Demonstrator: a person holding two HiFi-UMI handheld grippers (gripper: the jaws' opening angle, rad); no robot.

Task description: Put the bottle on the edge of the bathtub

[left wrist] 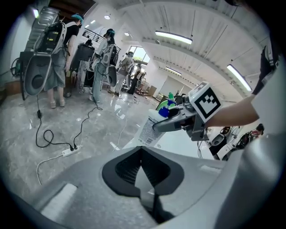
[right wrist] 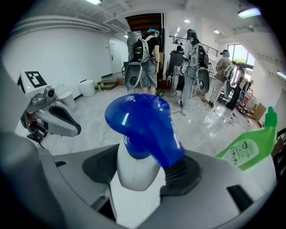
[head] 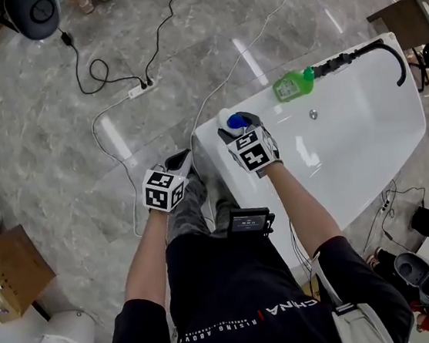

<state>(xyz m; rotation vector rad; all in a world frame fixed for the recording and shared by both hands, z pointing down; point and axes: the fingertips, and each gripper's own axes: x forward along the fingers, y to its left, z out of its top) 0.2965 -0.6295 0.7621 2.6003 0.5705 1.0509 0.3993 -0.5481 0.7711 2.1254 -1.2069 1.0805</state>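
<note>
Two tools work beside a white bathtub (head: 363, 121) that stands on a grey marbled floor (head: 50, 156). The right tool (head: 240, 125) is clamped on a white bottle (head: 235, 121) with a blue cap, its dark pads pressing on the neck and shoulder from either side. The bottle is at the tub's near left corner, over the rim, though whether its base touches the rim cannot be told. The left tool (head: 180, 162) has its jaws together with nothing between them. It hangs over the floor just beside that same corner, apart from the bottle. A green bottle (head: 292, 85) sits on the far rim, next to a black faucet (head: 355, 55). A white power strip (head: 142, 89) with its cables lies on the floor, well apart from the tub.
</note>
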